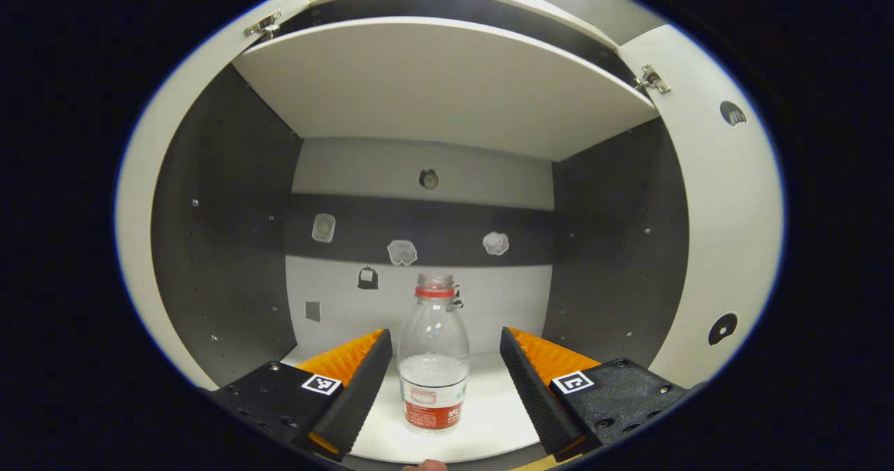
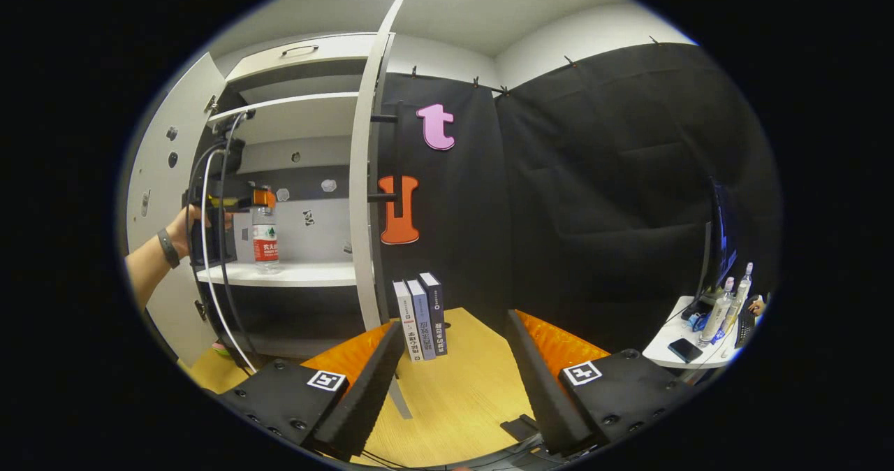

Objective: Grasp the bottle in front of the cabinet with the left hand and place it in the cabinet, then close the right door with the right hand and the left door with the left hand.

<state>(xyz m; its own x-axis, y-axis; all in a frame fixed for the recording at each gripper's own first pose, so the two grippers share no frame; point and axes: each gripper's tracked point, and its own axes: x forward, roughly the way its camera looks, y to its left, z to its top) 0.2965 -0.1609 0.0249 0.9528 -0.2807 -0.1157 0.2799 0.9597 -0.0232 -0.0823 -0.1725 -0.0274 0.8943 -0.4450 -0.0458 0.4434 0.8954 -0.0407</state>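
A clear plastic bottle (image 1: 433, 359) with a red cap and red label stands upright on the white cabinet shelf (image 1: 489, 422). My left gripper (image 1: 443, 338) is open, one finger on each side of the bottle with a gap on both sides. In the right gripper view the same bottle (image 2: 265, 240) stands on the shelf (image 2: 307, 274), and the left gripper (image 2: 241, 200), held by a hand (image 2: 178, 230), is level with its upper part. Both cabinet doors hang open: the right door (image 2: 363, 177) edge-on, the left door (image 2: 157, 177) swung outward. My right gripper (image 2: 454, 324) is open over the wooden table, holding nothing.
Three books (image 2: 422, 317) stand upright on the wooden table (image 2: 461, 394) just right of the right door. A higher shelf (image 1: 447, 80) roofs the compartment. At far right a small white table (image 2: 681, 345) carries bottles and a phone, beside a monitor (image 2: 719, 240).
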